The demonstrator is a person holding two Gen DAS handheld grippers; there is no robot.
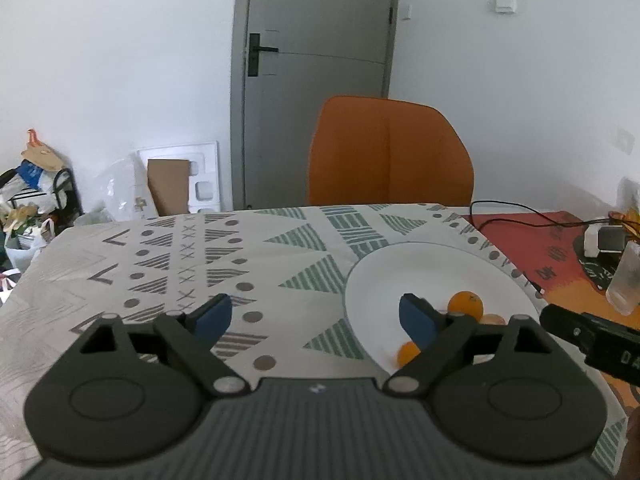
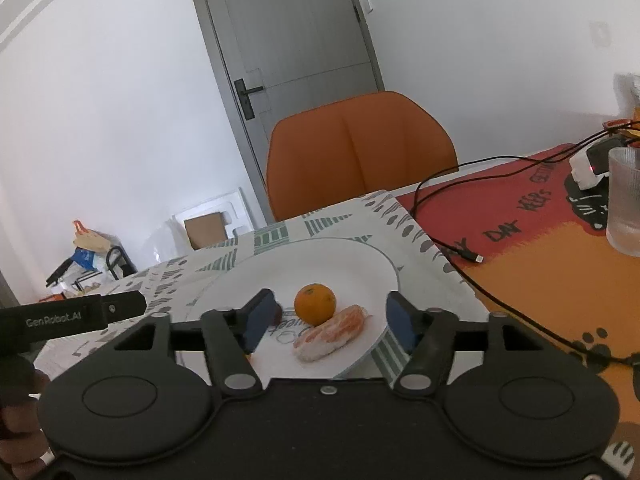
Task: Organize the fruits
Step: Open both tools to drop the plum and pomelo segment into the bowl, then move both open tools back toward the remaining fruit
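Note:
A white plate (image 2: 240, 280) lies on the patterned tablecloth and also shows in the left wrist view (image 1: 392, 268). On it sit a whole small orange (image 2: 315, 304) and a peeled orange (image 2: 332, 334) in front of it. In the left wrist view the whole orange (image 1: 465, 303), a peeled piece (image 1: 492, 319) and another orange piece (image 1: 408, 353) are partly hidden by my finger. My right gripper (image 2: 330, 322) is open, its fingers either side of the fruit just above the plate. My left gripper (image 1: 316, 318) is open and empty over the cloth at the plate's left edge.
An orange chair (image 1: 388, 152) stands behind the table. To the right lie a red-orange mat (image 2: 560, 240), a black cable (image 2: 460, 248), a ribbed glass (image 2: 624, 204) and a white charger (image 2: 588, 172). Boxes and bags (image 1: 36, 196) stand by the left wall.

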